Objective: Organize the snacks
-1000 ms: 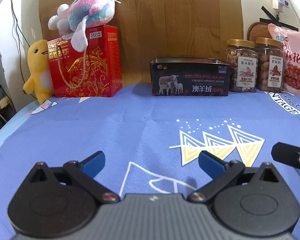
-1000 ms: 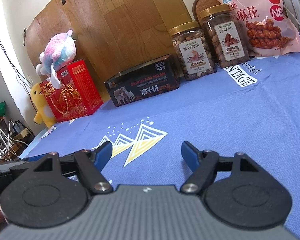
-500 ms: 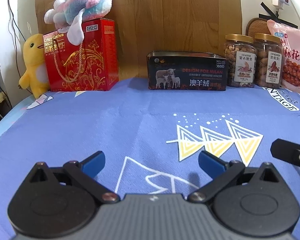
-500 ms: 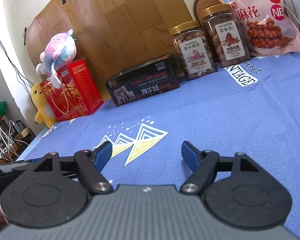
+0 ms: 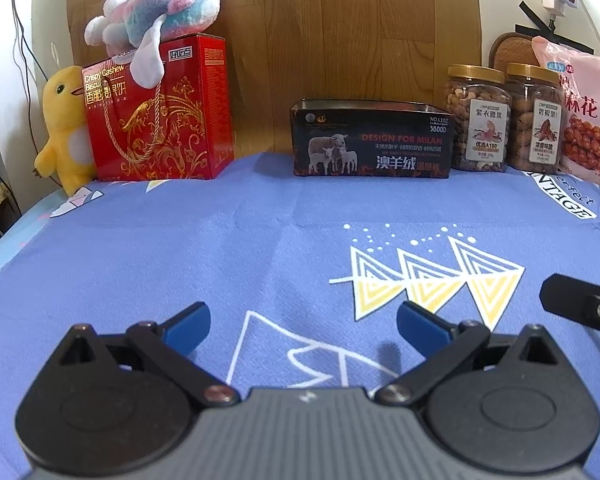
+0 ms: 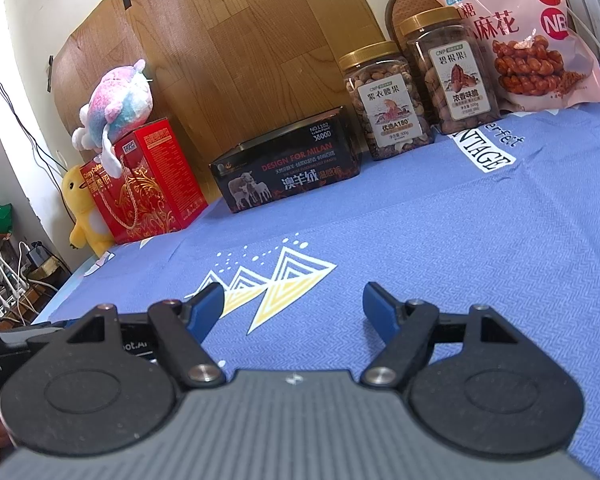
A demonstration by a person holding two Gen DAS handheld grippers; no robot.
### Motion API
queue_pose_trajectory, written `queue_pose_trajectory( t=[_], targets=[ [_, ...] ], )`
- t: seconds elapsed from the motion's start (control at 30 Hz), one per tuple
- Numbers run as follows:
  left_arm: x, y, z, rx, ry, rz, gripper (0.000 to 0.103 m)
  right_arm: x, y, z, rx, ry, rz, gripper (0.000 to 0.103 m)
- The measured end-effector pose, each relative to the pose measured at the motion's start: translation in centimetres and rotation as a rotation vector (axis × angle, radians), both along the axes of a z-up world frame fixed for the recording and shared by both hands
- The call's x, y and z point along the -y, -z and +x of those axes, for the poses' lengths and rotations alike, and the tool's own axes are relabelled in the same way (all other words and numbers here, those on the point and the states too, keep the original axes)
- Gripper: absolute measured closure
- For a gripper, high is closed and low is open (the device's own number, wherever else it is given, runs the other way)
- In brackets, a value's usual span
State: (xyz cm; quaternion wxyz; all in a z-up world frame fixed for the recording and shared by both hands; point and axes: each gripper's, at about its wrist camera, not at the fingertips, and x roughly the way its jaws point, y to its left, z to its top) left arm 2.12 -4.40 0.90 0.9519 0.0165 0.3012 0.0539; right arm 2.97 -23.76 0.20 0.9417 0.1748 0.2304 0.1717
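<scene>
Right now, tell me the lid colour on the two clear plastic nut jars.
Gold lids on both clear plastic nut jars, clearest in the right wrist view.

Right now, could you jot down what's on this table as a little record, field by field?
surface: blue cloth with triangle prints
back row, left to right: yellow duck toy, red biscuit box, black tin, two nut jars, pink snack bag
on the red box: pink plush toy
left gripper: jaws open, holding nothing
right gripper: jaws open, holding nothing
</scene>
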Motion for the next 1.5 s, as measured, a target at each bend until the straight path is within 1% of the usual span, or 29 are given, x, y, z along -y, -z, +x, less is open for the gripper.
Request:
queue_pose_trajectory(
  t=[0.7, 1.5],
  targets=[
    [0.05, 0.18, 0.17, -0.004, 0.004, 0.01, 0.0, 0.03, 0.0, 0.01, 0.0, -0.003, 0.001, 0.025],
    [-0.11, 0.18, 0.37, 0.002, 0.009, 0.041, 0.0, 0.1, -0.03, 0.02, 0.0, -0.006, 0.002, 0.024]
  ],
)
